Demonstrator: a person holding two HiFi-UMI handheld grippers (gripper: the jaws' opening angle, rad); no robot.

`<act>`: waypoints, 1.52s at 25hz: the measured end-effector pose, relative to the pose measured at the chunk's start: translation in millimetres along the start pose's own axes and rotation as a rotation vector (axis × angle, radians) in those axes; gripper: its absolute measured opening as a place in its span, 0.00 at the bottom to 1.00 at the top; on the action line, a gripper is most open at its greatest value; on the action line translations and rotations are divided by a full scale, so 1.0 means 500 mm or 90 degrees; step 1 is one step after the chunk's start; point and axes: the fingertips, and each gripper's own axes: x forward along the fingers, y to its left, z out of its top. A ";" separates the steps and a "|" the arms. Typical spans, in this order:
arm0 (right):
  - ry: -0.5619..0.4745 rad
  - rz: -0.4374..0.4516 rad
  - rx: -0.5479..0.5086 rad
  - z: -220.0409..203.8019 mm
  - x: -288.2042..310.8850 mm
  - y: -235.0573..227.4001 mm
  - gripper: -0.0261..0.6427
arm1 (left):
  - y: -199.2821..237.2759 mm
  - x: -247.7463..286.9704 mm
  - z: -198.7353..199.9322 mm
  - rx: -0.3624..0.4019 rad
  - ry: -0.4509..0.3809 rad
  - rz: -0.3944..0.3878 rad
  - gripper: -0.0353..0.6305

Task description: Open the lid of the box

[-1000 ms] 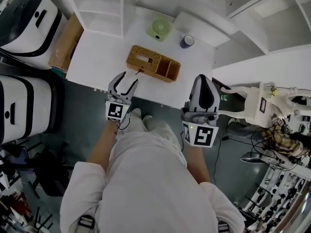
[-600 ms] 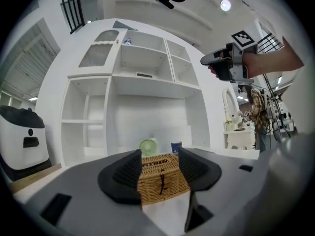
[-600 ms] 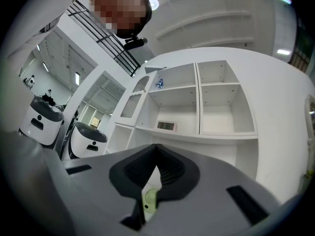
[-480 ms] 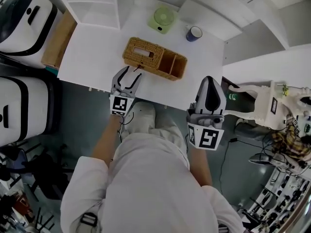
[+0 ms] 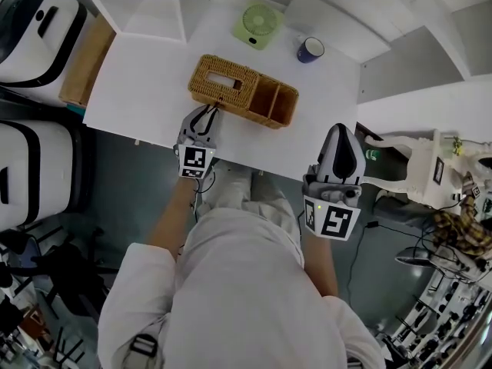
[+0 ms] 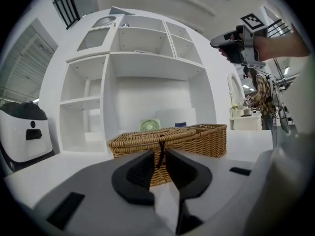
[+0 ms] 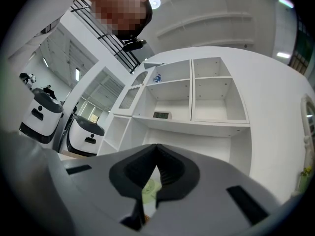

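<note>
Wicker box (image 5: 242,98): on white worktop (image 5: 138,98), lid (image 5: 211,79) down.
Left claw (image 6: 159,154): dropped level with lid's dark tab (image 6: 160,144); jaws just narrowed round it, gap left.
Right claw (image 7: 156,149): closed, aside.
Meaning: tab grip looks close.

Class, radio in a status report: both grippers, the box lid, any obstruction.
Left gripper jaws just closing, dark pull tab between them, not yet pinched. Right gripper shut, empty. Woven wicker box lid down. Nothing blocking.
</note>
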 end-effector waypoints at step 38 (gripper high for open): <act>0.075 -0.080 0.003 0.140 0.134 -0.168 0.03 | 0.100 0.183 0.375 0.011 -0.023 -0.031 0.06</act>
